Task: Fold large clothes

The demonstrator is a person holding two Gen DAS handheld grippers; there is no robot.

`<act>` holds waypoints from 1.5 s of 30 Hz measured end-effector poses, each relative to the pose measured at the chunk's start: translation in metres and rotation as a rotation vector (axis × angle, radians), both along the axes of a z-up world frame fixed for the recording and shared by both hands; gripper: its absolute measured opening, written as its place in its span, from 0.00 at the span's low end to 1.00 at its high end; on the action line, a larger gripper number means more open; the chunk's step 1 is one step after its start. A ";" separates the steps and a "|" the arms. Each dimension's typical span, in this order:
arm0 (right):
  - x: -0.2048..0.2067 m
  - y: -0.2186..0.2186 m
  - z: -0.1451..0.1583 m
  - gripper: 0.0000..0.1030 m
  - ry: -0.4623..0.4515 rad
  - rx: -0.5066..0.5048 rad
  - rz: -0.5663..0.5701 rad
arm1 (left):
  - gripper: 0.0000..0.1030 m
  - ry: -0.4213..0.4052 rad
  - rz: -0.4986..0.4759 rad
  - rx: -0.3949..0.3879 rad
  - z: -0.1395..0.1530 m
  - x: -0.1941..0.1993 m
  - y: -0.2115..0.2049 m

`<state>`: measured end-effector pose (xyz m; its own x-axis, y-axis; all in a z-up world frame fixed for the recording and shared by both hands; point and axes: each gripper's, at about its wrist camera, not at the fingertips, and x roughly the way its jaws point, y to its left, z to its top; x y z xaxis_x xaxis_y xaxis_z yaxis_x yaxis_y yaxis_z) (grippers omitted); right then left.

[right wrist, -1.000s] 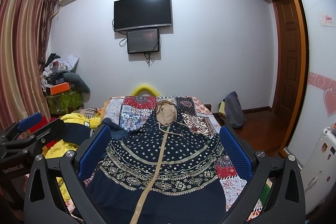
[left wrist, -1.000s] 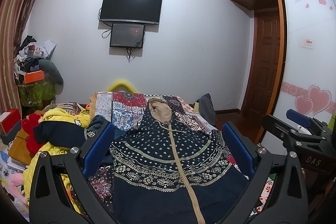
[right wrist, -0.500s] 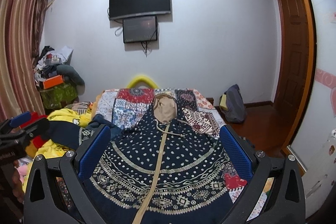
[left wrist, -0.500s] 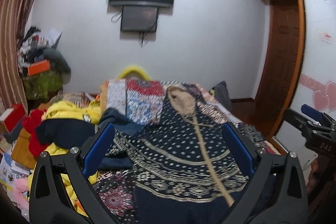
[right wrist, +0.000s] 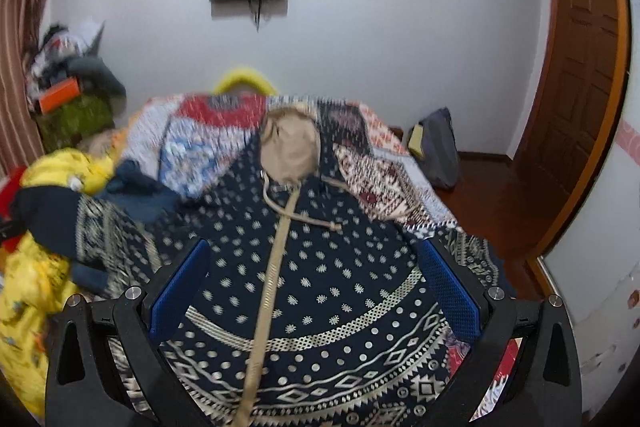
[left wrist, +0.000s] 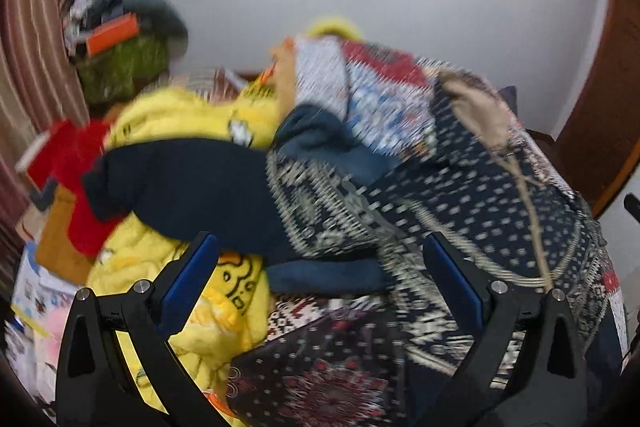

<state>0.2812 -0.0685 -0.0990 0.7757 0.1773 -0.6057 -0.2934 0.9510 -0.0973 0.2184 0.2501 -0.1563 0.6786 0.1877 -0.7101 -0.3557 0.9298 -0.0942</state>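
Note:
A large navy hooded garment [right wrist: 320,279] with cream dots, patterned bands, a tan hood [right wrist: 290,147] and a tan centre strip lies spread flat on the bed. My right gripper [right wrist: 314,261] is open and empty above its middle. In the left wrist view the garment [left wrist: 480,211] fills the right side, and its left sleeve [left wrist: 192,187] lies over yellow clothes. My left gripper [left wrist: 320,255] is open and empty above the sleeve's lower edge. Both views are motion-blurred.
A patchwork bedspread [right wrist: 192,155] covers the bed. A pile of yellow [left wrist: 176,115] and red clothes [left wrist: 76,187] lies to the left. Cluttered boxes [right wrist: 64,95] stand at far left. A bag [right wrist: 438,151] sits on the floor by the wooden door [right wrist: 580,67].
Both grippers have tilted down and moved closer to the garment. The left one has swung left toward the sleeve and the yellow pile. Both have stayed open.

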 end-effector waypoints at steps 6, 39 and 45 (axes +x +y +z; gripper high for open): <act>0.034 0.017 -0.042 0.99 0.136 -0.038 0.040 | 1.00 0.071 0.035 -0.176 -0.052 0.006 0.054; 0.054 0.019 -0.071 0.98 0.296 -0.024 0.072 | 0.08 -0.009 0.267 0.093 -0.020 0.040 0.099; 0.049 0.001 -0.055 0.99 0.271 -0.004 0.075 | 0.06 -0.133 0.112 0.200 0.051 0.058 0.041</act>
<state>0.3306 -0.0679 -0.1544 0.5703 0.2250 -0.7900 -0.3783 0.9256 -0.0094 0.2763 0.2914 -0.1049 0.7308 0.3942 -0.5572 -0.4542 0.8903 0.0342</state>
